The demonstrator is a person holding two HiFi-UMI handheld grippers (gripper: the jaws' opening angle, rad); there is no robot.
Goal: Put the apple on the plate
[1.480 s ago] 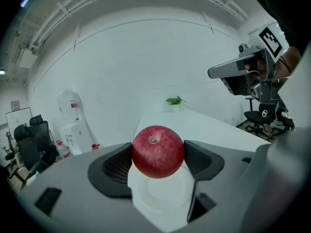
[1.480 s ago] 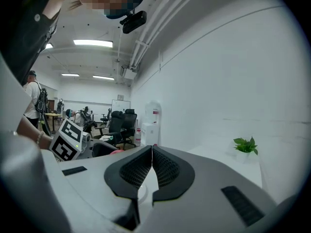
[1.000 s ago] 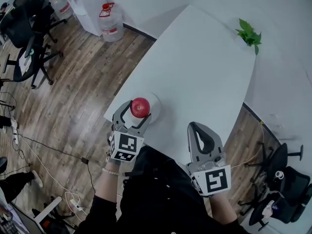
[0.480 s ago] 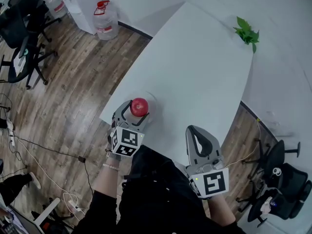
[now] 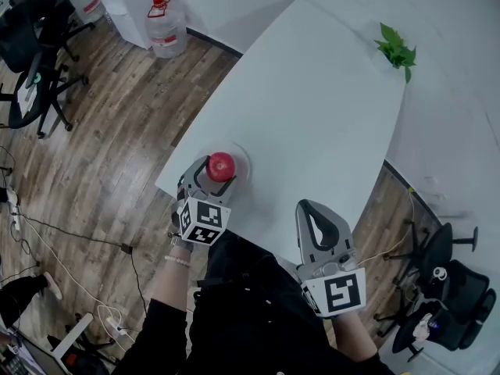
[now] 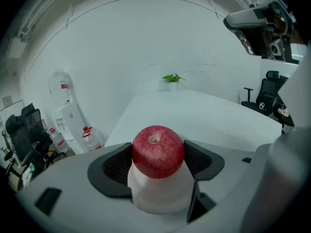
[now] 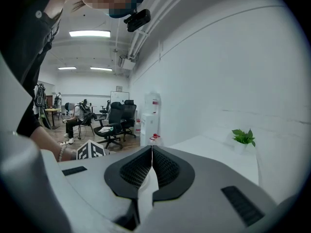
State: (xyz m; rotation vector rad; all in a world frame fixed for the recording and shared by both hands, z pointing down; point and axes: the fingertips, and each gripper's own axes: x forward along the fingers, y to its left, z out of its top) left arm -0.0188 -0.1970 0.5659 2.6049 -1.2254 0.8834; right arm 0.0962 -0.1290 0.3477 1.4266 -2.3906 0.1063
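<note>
A red apple (image 5: 221,166) sits between the jaws of my left gripper (image 5: 219,168), which is shut on it. In the left gripper view both dark pads (image 6: 115,165) press the apple (image 6: 158,151) from the sides. Beneath it lies a white plate (image 5: 243,158) on the near left corner of the white table (image 5: 328,123). I cannot tell whether the apple touches the plate. My right gripper (image 5: 311,208) hovers at the table's near edge, shut with nothing in it. Its pads meet in the right gripper view (image 7: 152,153).
A small green plant (image 5: 397,51) stands at the table's far right end. Two water bottles (image 5: 162,26) stand on the wood floor at the back left. Office chairs (image 5: 31,61) stand at the left and at the right (image 5: 441,280), with cables on the floor.
My left gripper has carried the apple a little further in over the plate's middle. The right gripper has barely moved.
</note>
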